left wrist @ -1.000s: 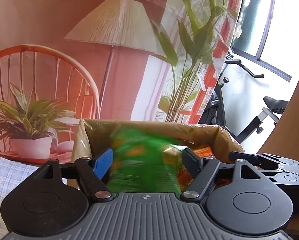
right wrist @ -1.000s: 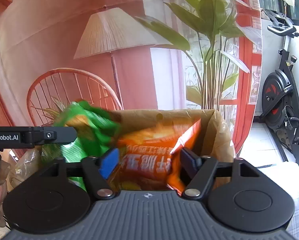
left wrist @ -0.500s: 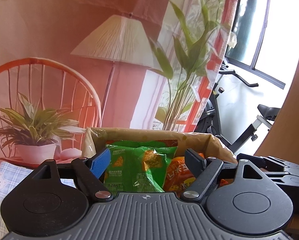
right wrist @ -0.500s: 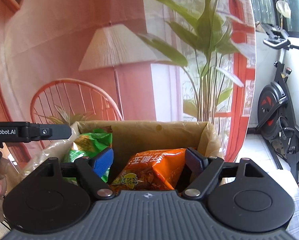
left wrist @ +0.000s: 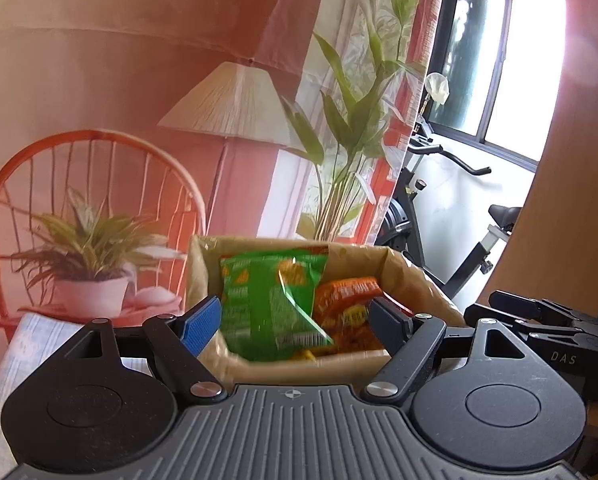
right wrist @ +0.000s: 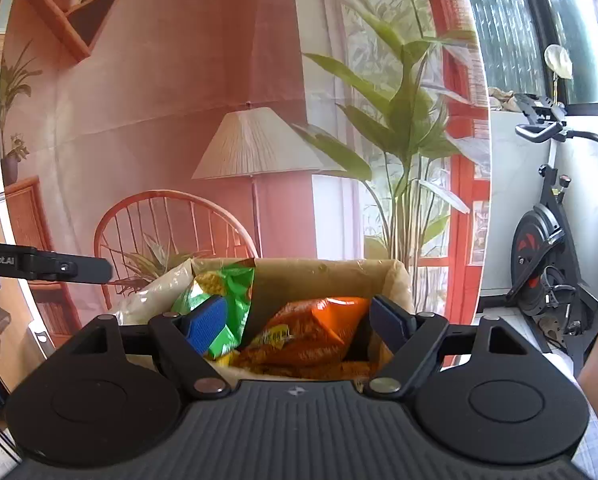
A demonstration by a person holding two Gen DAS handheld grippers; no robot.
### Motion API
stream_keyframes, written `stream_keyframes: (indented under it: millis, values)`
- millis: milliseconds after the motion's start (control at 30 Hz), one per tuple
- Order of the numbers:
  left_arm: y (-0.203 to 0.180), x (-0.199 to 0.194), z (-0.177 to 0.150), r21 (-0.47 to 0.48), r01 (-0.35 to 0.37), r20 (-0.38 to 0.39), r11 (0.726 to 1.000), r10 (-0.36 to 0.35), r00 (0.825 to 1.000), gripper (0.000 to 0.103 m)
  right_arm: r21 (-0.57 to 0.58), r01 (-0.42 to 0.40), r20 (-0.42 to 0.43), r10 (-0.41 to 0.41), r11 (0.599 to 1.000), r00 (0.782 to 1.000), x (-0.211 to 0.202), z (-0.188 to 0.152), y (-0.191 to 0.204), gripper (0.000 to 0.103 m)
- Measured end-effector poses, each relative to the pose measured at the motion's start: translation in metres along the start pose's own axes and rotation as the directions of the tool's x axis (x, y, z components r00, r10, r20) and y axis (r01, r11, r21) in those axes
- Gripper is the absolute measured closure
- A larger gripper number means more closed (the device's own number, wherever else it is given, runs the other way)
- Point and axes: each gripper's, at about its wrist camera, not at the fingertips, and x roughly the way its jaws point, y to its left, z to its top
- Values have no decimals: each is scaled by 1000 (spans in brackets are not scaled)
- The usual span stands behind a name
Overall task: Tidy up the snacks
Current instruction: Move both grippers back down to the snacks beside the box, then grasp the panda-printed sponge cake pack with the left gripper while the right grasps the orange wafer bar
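**Two bags in the box, both tongs empty**

So here's my setup. Behind everything hangs a big printed backdrop [left wrist: 139, 80]: pinkish wall, a floor lamp, an orange wire chair, a potted plant, tall green leaves by a red window frame. From my right tongs' camera the print also shows a shelf up in the top left corner. Off to the right of it is the real room: a dark-framed window [left wrist: 499, 60] with bright daylight coming through and one black exercise bike [right wrist: 547, 264] parked by the white wall. A bit of pale checked cloth [left wrist: 31, 340] shows at the lower left under my left tongs, so that's the surface, though I can't see much of it.

The snacks sit in one brown box [left wrist: 419, 280], open at the top, straight ahead of both tongs. Count inside: one green bag [left wrist: 267, 300] standing upright on the left, one orange bag [left wrist: 347, 304] lying lower on the right, the two touching. There's something yellowish at the bottom between them, too blurry for me to call.

My left tongs [left wrist: 295, 320] are spread wide with nothing in them, the pads well short of the bags. Same for my right tongs [right wrist: 299, 320]: apart, gripping nothing, the box just beyond. Each pair has one blue pad and one dark pad
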Motion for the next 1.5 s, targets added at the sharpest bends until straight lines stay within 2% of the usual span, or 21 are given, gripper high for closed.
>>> stream_keyframes:
  millis: [167, 300, 433, 600, 700, 900, 1067, 1233, 1333, 1500]
  values:
    - [5, -16, -26, -27, 17, 7, 1000, -17, 1000, 17, 21, 4, 17, -4, 1000, 1000, -19, -20, -3, 22]
    - [10, -22, -50, -52, 3, 12, 999, -2, 1000, 15, 22, 26, 2, -26, 999, 1000, -27, -38, -6, 22]
    - [16, -15, -73, -88, 5, -30, 996, -7, 1000, 15, 30, 59, -54, -57, 998, 997, -27, -66, -13, 22]
    - [20, -7, -99, -70, -29, -54, 997, 25, 998, 15, 63, 105, -116, -97, 992, 988, -24, -106, -26, 23]
    - [23, -1, -112, -56, -55, -73, 997, 51, 996, 15, 114, 138, -174, -117, 984, 978, -20, -133, -35, 30]
    - [33, 14, -132, -68, -80, -141, 994, 70, 988, 15, 96, 174, -256, -145, 980, 956, -8, -173, -40, 37]
    - [40, 18, -141, -95, -88, -168, 992, 71, 983, 15, 75, 170, -302, -141, 983, 943, 4, -190, -43, 48]
    - [43, 22, -149, -103, -97, -195, 990, 76, 978, 15, 72, 163, -325, -132, 984, 936, 12, -203, -42, 50]
    - [43, 25, -153, -100, -105, -208, 989, 83, 975, 15, 72, 178, -317, -146, 981, 937, 10, -209, -43, 59]
    - [41, 31, -160, -105, -108, -240, 989, 80, 968, 15, 96, 174, -327, -134, 980, 935, 10, -214, -47, 60]
